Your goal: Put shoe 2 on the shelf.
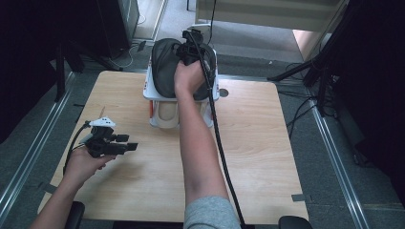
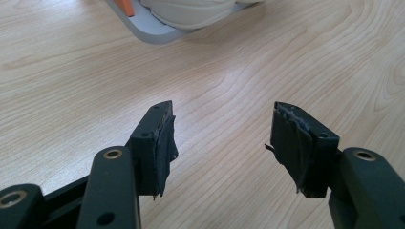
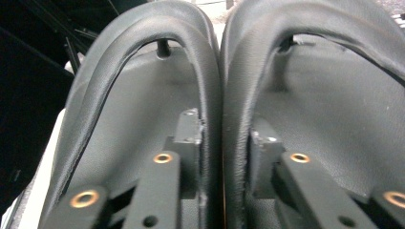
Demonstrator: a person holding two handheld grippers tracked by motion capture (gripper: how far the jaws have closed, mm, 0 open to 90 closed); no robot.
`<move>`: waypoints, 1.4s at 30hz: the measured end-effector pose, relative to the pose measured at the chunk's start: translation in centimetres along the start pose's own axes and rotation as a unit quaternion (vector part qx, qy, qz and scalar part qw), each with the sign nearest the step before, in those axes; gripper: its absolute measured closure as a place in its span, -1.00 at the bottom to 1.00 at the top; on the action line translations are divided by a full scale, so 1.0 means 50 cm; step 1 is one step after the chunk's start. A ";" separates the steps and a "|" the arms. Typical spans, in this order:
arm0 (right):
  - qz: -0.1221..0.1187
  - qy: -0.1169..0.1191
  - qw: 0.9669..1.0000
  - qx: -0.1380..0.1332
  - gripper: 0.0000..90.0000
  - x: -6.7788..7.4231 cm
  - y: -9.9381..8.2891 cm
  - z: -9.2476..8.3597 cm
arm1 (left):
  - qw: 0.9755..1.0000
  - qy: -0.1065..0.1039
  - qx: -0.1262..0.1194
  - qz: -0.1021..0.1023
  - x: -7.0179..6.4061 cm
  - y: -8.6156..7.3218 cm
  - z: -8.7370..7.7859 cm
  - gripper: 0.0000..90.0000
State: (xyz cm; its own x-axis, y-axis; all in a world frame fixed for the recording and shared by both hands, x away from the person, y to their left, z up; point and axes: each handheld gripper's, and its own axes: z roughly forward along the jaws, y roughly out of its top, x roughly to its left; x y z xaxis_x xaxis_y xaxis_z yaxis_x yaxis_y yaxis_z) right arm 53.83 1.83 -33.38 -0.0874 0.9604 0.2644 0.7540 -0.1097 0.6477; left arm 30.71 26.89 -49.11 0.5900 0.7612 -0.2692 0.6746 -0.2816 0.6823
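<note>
A pair of black slippers (image 1: 165,67) lies on top of a small white shoe rack (image 1: 148,91) at the table's far edge. My right gripper (image 1: 191,47) reaches down onto them from the near side. In the right gripper view one jaw sits inside the left slipper (image 3: 119,95) and the other inside the right slipper (image 3: 334,95). The two adjoining straps stand between the jaws of my right gripper (image 3: 222,129), which look parted and do not squeeze them. My left gripper (image 1: 128,142) rests low over the table at the left, open and empty, as the left gripper view (image 2: 222,129) confirms.
A pair of cream shoes (image 1: 167,117) sits on the rack's lower shelf; the toe of one (image 2: 191,12) and the rack's grey base (image 2: 148,31) lie ahead of the left gripper. The wooden table (image 1: 267,143) has bare room at the right and front. The right gripper's cable (image 1: 217,133) trails across it.
</note>
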 end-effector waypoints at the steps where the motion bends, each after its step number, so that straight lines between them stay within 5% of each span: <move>1: -0.002 0.004 1.000 -0.001 0.47 0.000 0.000 0.001 | 1.000 0.001 -0.001 0.000 0.000 0.000 0.001 -0.08; 24: -0.030 0.040 0.999 0.001 0.25 -0.017 -0.001 -0.020 | 1.000 0.004 -0.001 0.000 0.001 0.001 0.004 -0.08; 42: -0.089 0.088 0.992 0.011 0.27 -0.050 -0.036 -0.084 | 1.000 0.004 -0.002 -0.004 0.004 0.002 0.008 -0.08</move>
State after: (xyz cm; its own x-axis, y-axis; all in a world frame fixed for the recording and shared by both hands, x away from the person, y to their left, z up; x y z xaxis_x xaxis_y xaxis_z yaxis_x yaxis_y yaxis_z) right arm 49.97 -1.47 -32.21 -0.3304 0.9045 0.2696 0.7307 0.0644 0.6797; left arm 31.07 26.76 -49.35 0.5813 0.7681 -0.2685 0.6771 -0.2736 0.6831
